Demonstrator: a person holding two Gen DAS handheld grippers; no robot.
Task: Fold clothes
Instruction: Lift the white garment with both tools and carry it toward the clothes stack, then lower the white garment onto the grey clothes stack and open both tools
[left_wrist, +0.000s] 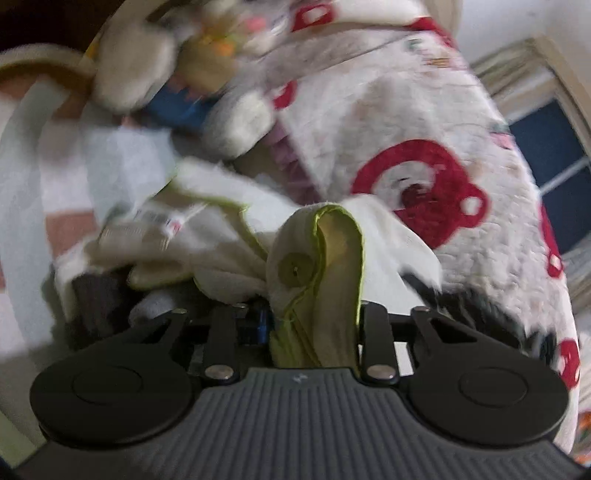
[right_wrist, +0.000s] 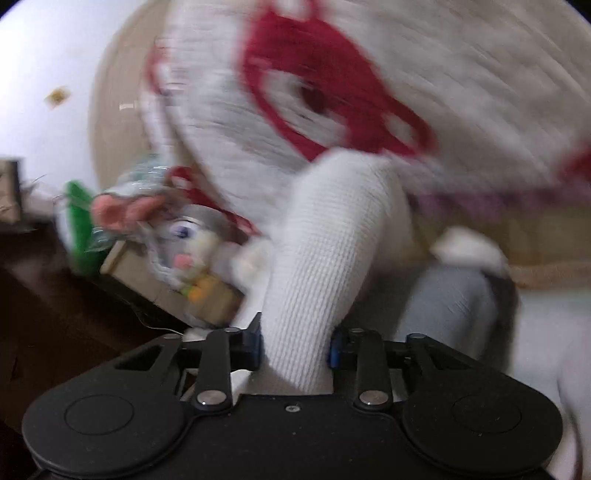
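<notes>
Gripping a white garment (left_wrist: 221, 206) at two places, both grippers are closed on cloth. Left gripper (left_wrist: 314, 317): jaws drawn together on a bunched fold with lime-green edging and a pale yellow-green lining (left_wrist: 338, 258); a round button of the same green (left_wrist: 295, 266) sits on the fold just above the jaws. The rest of the garment trails away to the left of this view, a small printed label (left_wrist: 159, 218) showing on it. Right gripper (right_wrist: 295, 343): jaws clamped on a thick roll of white waffle-knit fabric (right_wrist: 325, 251), which rises straight up out of the jaws; the blue pads press its sides.

Behind the garment in both views lies a fleecy white blanket with red bear-head prints (left_wrist: 424, 184), filling the upper right of the left wrist view and the top of the right wrist view (right_wrist: 332, 92). A plush toy (right_wrist: 181, 240) with pink ears and a pink nose sits left of the white roll, against a cardboard box (right_wrist: 147, 280); heavy motion blur, details uncertain. Light blue cloth (right_wrist: 447, 302) lies to the right of the roll. Dark wooden surface (right_wrist: 55, 314) at lower left of the right wrist view. Dark blue panel with pale lines (left_wrist: 554, 162) at the right edge of the left wrist view.
</notes>
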